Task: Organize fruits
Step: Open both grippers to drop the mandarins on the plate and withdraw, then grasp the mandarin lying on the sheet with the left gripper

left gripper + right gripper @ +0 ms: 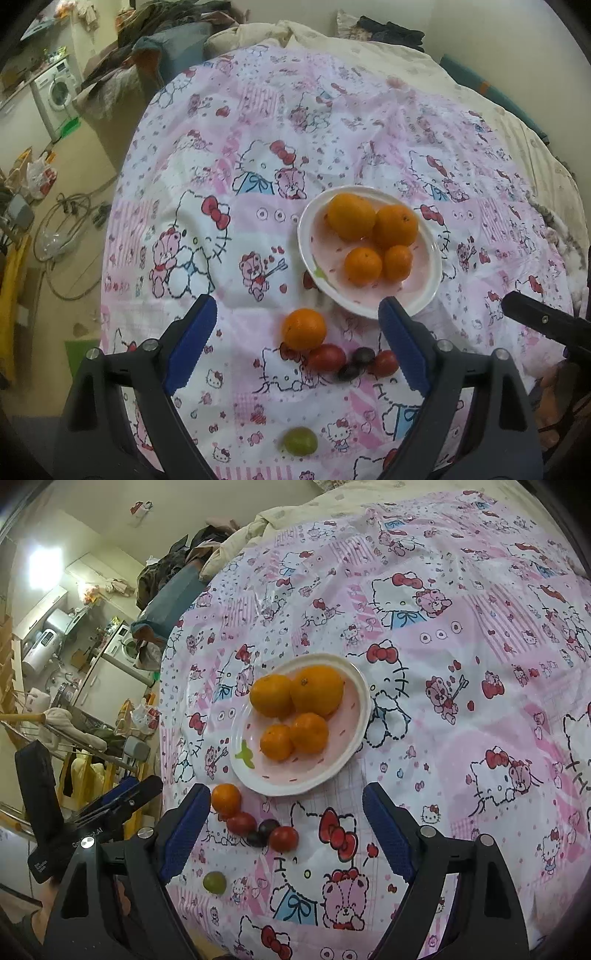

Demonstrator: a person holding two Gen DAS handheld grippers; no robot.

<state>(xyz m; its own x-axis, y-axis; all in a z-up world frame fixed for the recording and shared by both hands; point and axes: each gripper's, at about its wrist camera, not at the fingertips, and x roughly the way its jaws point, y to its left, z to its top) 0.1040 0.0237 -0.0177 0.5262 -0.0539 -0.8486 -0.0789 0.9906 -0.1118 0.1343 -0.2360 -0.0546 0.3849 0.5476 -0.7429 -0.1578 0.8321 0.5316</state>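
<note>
Loose orange [304, 329] lies on bed between left gripper [297, 325] fingers, spread apart; right gripper [283, 808] fingers likewise apart, empty.

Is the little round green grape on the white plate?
No, the little round green grape lies alone on the pink cartoon bedsheet, away from the white plate.

A pink cartoon-cat quilt [258, 155] covers the bed under me. Past its far edge lies a cream duvet [369, 44], with dark clothes [391, 29] heaped near the wall. To my left a washing machine [57, 92] stands by the floor, where cables [66, 229] coil beside a plastic bag [38, 177].
</note>
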